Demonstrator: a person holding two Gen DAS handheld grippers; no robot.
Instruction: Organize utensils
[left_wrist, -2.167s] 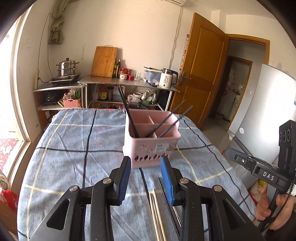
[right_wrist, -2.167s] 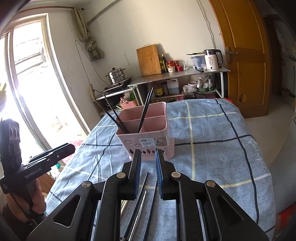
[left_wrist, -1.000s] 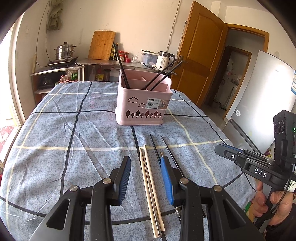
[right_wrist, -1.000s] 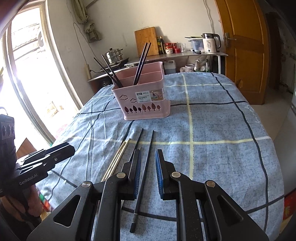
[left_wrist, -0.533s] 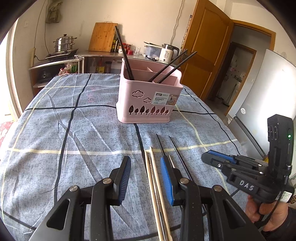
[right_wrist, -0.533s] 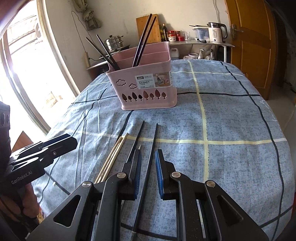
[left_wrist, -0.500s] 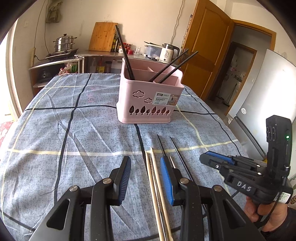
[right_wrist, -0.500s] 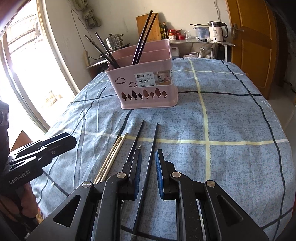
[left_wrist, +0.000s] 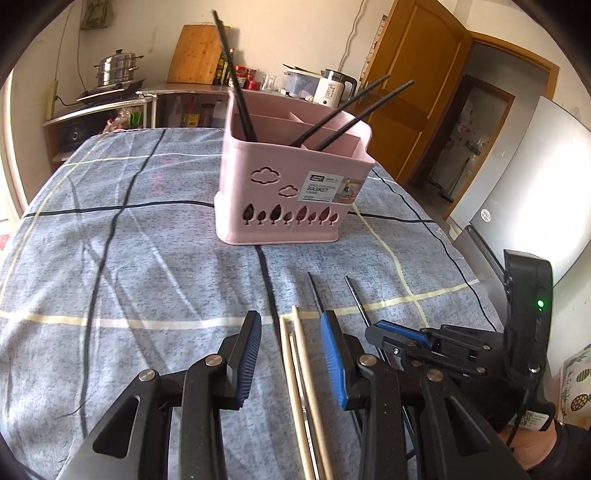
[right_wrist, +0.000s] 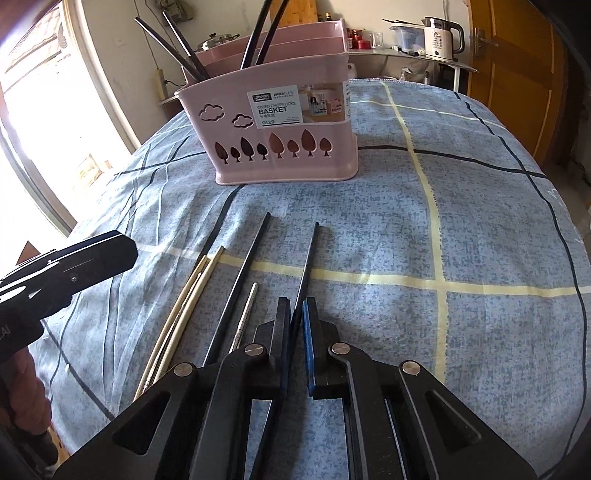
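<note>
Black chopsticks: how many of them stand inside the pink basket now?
4. Two black chopsticks lean at the left end of the pink basket; the other two lean towards its right end. None seems hidden.

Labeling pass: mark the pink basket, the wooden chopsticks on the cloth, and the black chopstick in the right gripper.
pink basket (right_wrist: 280, 147): right wrist view, front wall.
wooden chopsticks (left_wrist: 301, 354): left wrist view, mid-shaft.
black chopstick (right_wrist: 308, 266): right wrist view, shaft ahead of the right gripper (right_wrist: 295, 314).

A pink divided basket is stood upright on the cloth, black chopsticks and pale wooden ones laid flat before it
</note>
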